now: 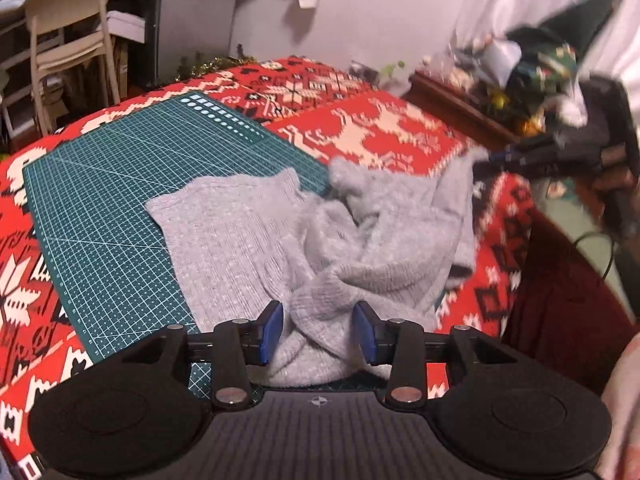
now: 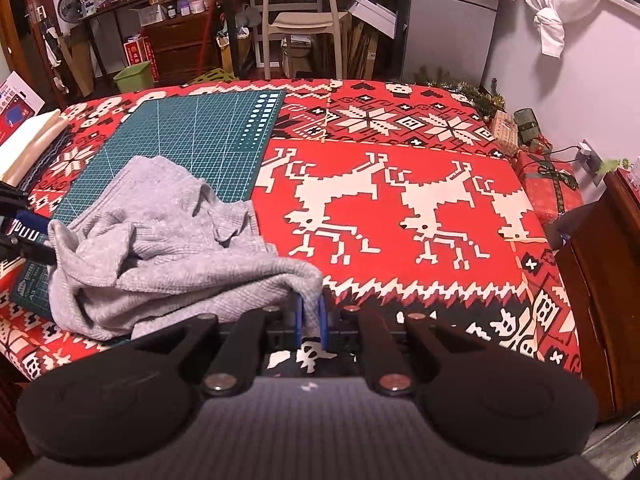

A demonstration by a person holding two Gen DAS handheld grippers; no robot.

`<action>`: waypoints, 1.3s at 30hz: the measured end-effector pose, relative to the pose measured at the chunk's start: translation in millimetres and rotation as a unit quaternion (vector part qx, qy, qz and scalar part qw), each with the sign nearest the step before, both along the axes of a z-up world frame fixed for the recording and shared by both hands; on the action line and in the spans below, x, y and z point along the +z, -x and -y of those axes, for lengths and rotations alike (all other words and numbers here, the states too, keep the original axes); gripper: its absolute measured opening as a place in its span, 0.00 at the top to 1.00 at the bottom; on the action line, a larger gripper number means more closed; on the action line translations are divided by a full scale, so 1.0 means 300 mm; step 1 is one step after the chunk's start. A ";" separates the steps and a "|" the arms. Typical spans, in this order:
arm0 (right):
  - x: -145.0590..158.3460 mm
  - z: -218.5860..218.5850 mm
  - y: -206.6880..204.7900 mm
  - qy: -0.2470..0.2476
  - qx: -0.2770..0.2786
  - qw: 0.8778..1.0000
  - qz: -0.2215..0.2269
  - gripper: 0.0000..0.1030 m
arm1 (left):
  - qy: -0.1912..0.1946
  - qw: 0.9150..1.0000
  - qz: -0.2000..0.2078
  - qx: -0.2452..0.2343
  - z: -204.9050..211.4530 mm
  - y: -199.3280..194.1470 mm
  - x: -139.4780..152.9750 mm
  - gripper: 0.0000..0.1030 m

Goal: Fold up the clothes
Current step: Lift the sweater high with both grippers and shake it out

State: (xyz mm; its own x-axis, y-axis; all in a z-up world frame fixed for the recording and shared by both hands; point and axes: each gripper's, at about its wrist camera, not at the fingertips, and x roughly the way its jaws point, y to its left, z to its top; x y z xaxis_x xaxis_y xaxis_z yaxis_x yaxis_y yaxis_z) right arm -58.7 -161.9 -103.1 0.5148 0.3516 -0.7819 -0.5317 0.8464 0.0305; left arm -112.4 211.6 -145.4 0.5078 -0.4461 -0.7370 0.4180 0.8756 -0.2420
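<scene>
fingers of my left gripper (image 1: 318, 330) stand spread with a bunched fold of the grey knit sweater (image 1: 304, 236) between them, not clearly clamped. right gripper (image 2: 311, 320) fingers are pressed nearly together, pinching a sweater edge. sweater lies crumpled, half on the green cutting mat (image 1: 108, 200), half on the red reindeer blanket (image 2: 400, 208). its bulk runs from my right fingers leftward to the left ones; both hold near ends. not folded flat now.

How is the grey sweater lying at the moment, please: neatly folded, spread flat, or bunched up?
Bunched up. The grey sweater lies in rumpled, twisted folds, partly on the green cutting mat; only one part lies flat.
</scene>
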 end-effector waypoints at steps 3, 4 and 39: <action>-0.003 -0.004 -0.004 0.001 0.000 1.000 0.000 0.92 | 0.024 1.000 -0.016 -0.002 -0.026 -0.025 -0.007 0.62; -0.003 -0.005 -0.004 0.001 0.000 1.000 0.001 0.92 | 0.031 0.999 -0.026 -0.006 -0.030 -0.037 -0.014 0.62; 0.831 -0.018 0.156 -0.145 -0.012 0.940 0.308 0.92 | 0.066 0.913 0.318 0.247 -0.017 0.188 0.811 0.96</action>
State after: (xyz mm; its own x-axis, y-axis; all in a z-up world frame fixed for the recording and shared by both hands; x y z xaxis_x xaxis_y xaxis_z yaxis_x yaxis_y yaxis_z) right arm -105.5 -156.6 146.1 0.8493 0.4860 -0.2062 -0.5045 0.8622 -0.0454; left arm -168.9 216.6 98.0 0.9777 -0.1100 -0.1789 0.0723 0.9760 -0.2054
